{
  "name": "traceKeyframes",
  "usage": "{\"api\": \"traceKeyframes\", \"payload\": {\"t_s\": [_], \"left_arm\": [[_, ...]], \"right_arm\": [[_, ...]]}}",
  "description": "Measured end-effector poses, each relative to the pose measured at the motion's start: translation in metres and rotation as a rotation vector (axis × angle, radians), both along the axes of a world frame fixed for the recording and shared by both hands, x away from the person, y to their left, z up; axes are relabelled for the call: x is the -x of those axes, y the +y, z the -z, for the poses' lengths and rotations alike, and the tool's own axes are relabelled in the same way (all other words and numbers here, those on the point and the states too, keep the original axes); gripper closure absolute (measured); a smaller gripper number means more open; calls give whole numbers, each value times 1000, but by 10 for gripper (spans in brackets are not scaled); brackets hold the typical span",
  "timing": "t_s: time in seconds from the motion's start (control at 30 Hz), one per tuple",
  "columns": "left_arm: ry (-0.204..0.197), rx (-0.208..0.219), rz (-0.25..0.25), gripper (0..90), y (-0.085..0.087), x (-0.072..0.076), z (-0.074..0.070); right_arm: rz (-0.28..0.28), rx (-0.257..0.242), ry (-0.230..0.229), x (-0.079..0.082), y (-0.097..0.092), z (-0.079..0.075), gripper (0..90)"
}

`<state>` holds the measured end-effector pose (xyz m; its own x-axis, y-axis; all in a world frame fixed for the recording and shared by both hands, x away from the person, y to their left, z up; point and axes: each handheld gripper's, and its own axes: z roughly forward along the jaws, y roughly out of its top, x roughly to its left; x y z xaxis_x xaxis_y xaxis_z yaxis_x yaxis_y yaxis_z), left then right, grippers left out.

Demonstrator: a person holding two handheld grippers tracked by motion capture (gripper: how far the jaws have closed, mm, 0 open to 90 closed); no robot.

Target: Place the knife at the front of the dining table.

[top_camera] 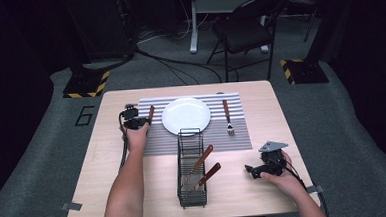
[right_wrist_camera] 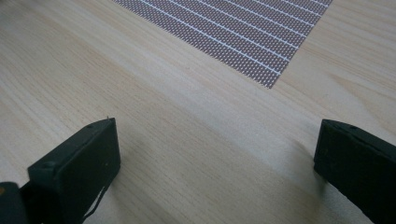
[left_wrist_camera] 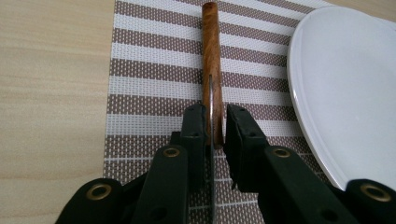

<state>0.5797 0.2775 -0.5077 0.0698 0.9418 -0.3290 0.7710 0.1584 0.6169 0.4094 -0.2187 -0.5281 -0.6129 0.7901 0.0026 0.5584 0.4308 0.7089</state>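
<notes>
Now the left claw [left_wrist_camera: 214, 122] pinches the knife [left_wrist_camera: 210, 51] blade.

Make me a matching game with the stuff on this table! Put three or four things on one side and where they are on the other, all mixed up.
Things:
1. white plate
2. fork
3. wire rack
4. left hand-held gripper

Places or states:
A. shut on a wooden-handled knife
B. middle of the striped placemat
C. holds two wooden-handled utensils
D. right of the plate

Pairs: 1-B, 2-D, 3-C, 4-A
</notes>
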Motion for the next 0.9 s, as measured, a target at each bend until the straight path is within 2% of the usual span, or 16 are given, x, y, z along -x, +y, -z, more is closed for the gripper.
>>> {"api": "traceKeyframes", "payload": {"t_s": [0.1, 0.4, 0.5, 0.57, 0.67, 0.77, 0.9], "left_arm": [[-4, 7, -17, 758, 2, 1, 0], [-30, 8, -24, 691, 9, 7, -7], [-58, -3, -17, 663, 11, 12, -12], [-61, 2, -9, 633, 13, 15, -16], [-90, 6, -1, 607, 17, 22, -22], [-104, -8, 17, 574, 19, 27, -28], [-144, -22, 31, 533, 22, 36, -38]], "right_arm": [[0, 0, 0, 0, 0, 0, 0], [0, 0, 0, 0, 0, 0, 0], [0, 0, 0, 0, 0, 0, 0], [0, 0, 0, 0, 0, 0, 0], [0, 0, 0, 0, 0, 0, 0], [0, 0, 0, 0, 0, 0, 0], [0, 0, 0, 0, 0, 0, 0]]}}
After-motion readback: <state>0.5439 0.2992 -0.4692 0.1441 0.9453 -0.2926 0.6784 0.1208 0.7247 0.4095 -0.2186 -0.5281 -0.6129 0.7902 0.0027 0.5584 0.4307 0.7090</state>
